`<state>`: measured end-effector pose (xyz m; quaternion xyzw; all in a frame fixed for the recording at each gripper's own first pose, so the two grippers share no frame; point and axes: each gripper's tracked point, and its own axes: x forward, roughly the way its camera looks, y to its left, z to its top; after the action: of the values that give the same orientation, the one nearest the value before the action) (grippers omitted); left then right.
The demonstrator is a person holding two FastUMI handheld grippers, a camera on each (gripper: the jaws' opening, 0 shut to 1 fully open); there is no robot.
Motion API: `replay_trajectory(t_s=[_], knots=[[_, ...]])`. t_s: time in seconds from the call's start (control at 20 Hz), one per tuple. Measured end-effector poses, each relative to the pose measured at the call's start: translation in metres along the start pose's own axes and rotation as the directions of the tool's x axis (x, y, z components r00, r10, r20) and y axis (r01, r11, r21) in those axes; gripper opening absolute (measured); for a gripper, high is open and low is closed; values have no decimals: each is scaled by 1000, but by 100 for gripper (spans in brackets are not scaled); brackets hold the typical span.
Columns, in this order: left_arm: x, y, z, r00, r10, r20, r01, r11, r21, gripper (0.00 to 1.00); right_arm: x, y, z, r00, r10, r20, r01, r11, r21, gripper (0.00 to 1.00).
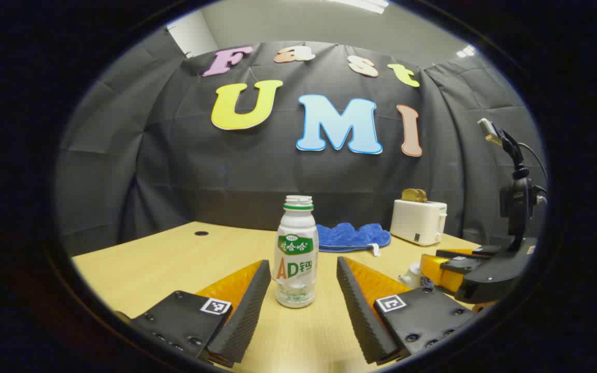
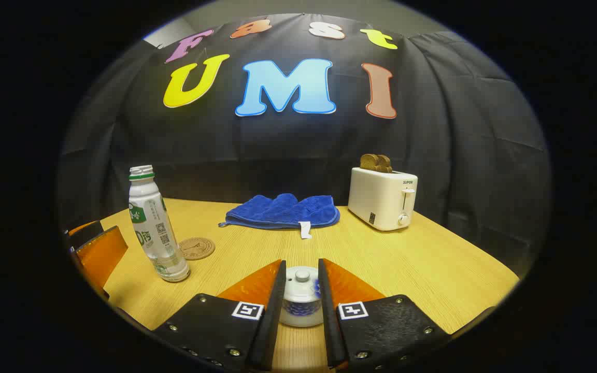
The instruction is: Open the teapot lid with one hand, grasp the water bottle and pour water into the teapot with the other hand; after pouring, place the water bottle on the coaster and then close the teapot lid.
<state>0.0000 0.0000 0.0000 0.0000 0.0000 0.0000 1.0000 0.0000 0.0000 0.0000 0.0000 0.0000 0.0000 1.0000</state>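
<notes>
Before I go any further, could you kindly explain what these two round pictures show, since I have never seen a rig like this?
There is no robot here: a person holds a two-finger gripper in each hand, and a fisheye camera rides on each one, looking forward along its fingers.

In the left gripper view, the left gripper stands open with the water bottle between its fingers, not yet gripped. The bottle stands upright with its cap off.

In the right gripper view, the right gripper sits close around the small teapot, whose lid is on. I cannot tell whether the fingers press on it.

Also on the wooden table: a round coaster beside the bottle, a blue cloth, and a white toaster with bread in it.
</notes>
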Motion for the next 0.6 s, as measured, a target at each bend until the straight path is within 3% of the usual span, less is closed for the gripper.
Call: replay_trajectory(t_s=[0.6], knots=[[4, 0, 1, 1000, -2, 3, 2, 1000, 6, 93, 13, 0, 7, 1000, -14, 21, 15, 999, -31, 38]])
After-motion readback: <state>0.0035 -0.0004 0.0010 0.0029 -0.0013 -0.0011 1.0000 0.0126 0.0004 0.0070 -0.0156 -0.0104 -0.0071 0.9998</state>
